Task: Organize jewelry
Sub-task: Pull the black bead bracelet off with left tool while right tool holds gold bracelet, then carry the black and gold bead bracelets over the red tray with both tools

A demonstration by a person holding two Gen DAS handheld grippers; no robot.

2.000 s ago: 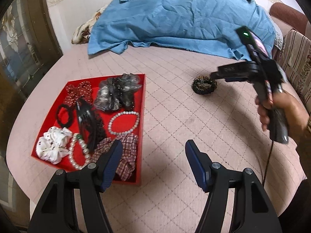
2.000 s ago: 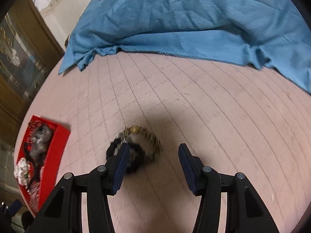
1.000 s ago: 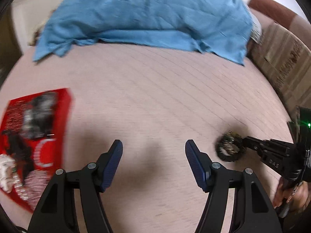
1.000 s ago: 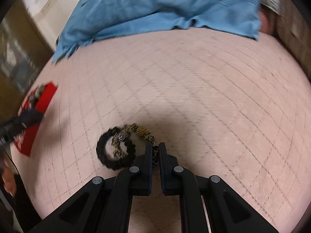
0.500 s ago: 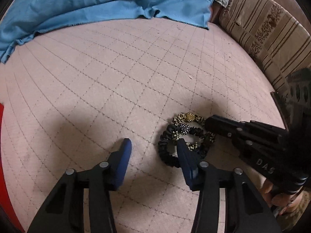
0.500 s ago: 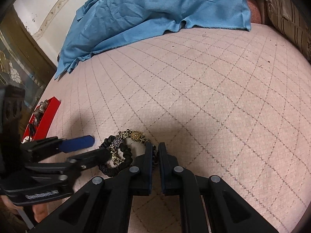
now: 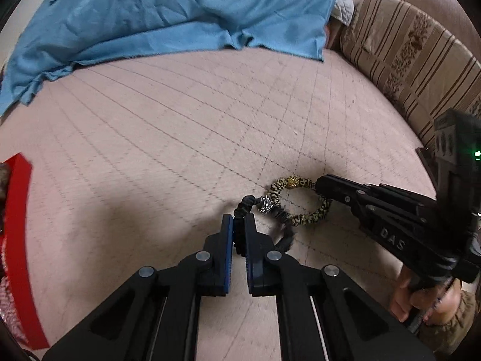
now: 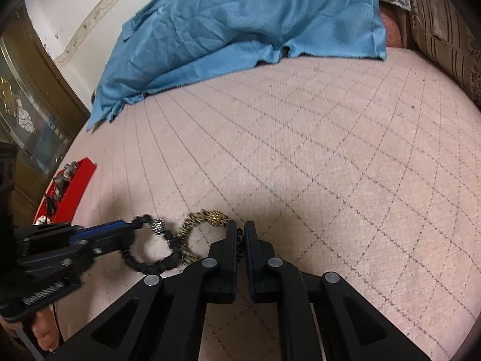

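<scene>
Two linked fabric hair bands lie on the pink quilted bed. The black ruched band (image 7: pixel 240 210) is pinched between the just-closed jaws of the left gripper (image 7: pixel 238 225), its loop trailing toward 2 o'clock. There it loops through the leopard-print band with a gold bead (image 7: pixel 303 198), whose far rim at 3 o'clock is clamped in the closed right gripper (image 7: pixel 318 185). In the right wrist view, the right gripper (image 8: pixel 239 234) grips the leopard band (image 8: pixel 195 222) with the black one (image 8: pixel 150 261) out at 9 o'clock. The pair's long axis runs gripper to gripper, so pulling apart along it looks like the next step. The red tray (image 7: pixel 18 210) sits at 9 o'clock, nearer the left hand.
</scene>
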